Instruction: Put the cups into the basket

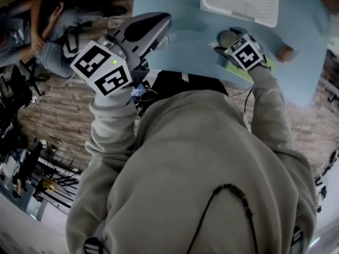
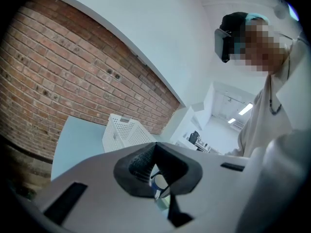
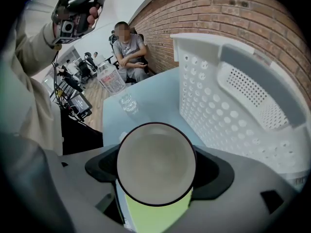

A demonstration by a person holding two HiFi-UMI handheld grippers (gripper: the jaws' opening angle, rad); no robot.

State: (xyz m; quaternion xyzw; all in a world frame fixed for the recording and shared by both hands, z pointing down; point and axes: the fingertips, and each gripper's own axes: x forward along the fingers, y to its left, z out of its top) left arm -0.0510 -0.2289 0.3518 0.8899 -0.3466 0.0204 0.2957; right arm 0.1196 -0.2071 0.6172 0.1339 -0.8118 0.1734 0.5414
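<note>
In the right gripper view, a cup (image 3: 155, 165) with a pale inside and a dark rim sits between the jaws of my right gripper (image 3: 155, 171), which is shut on it. The cup hangs over a yellow-green mat (image 3: 154, 215). The white perforated basket (image 3: 243, 91) stands just to its right. The head view shows the right gripper (image 1: 233, 42) with the cup (image 1: 228, 37) just short of the basket (image 1: 241, 1). My left gripper (image 1: 151, 26) is raised off the table's left side, its dark pads (image 2: 141, 161) meeting with nothing held.
A brown object (image 1: 286, 52) lies on the blue table (image 1: 185, 15) right of my right gripper. A small glass (image 3: 127, 102) and a clear plastic container (image 3: 111, 79) stand farther along the table. A person (image 3: 127, 45) sits beyond them by the brick wall.
</note>
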